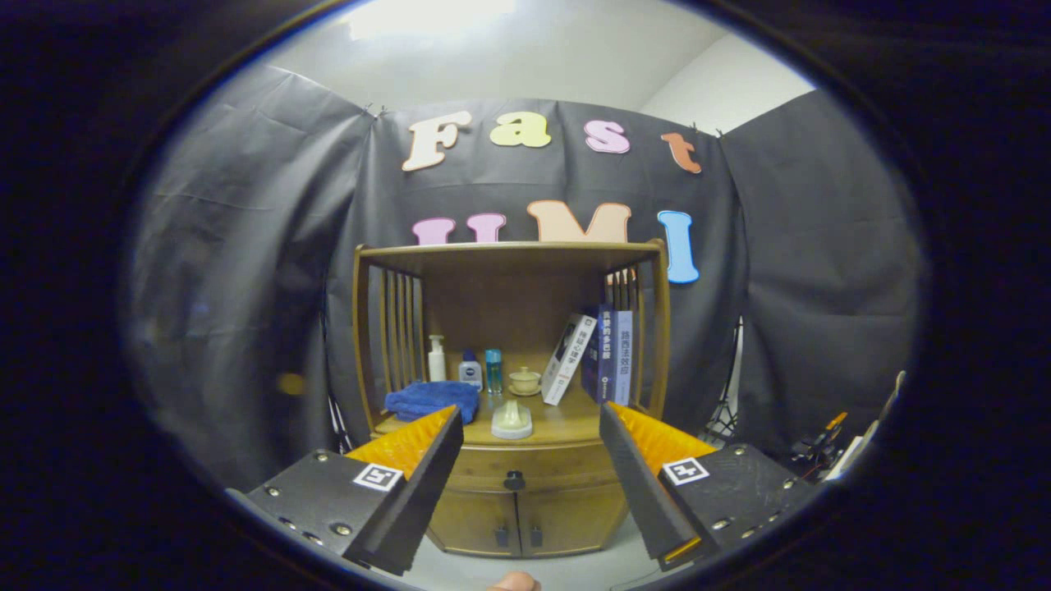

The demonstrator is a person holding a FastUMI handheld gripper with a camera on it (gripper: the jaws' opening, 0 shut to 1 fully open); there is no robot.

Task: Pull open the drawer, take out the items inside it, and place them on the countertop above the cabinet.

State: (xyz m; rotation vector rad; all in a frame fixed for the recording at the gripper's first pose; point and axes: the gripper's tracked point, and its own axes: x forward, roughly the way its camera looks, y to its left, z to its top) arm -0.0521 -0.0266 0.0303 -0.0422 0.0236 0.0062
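A wooden cabinet point(509, 361) is standing against the booth's dark cloth wall, well beyond the gripper point(532, 427), whose two fingers are spread wide and holding nothing. The cabinet is carrying an open shelf with slatted sides over a counter point(566, 420); below the counter's front edge the drawer point(525, 469) is sitting closed, its small dark knob point(514, 480) showing midway between the fingers, and two cupboard doors point(517, 519) are sitting under it. Whatever is inside the drawer is hidden. Several books point(609, 355) are leaning toward the counter's right back corner, with a white one point(566, 359) tilting against them. A folded blue towel point(433, 400) is lying at the counter's left front edge. A pale lidded dish point(511, 420) is sitting near the middle of the front edge, just above the knob. Behind it a small cup on a saucer point(525, 381) and three bottles point(470, 365) are lining the back. The likely trouble: the knob is small, so fingers this wide could be closing on air or slipping off it, and a pull that is not straight could be jamming the drawer or rocking the cabinet. The counter is already crowded, so setting items down carelessly could be knocking the dish off the front edge or toppling a bottle.
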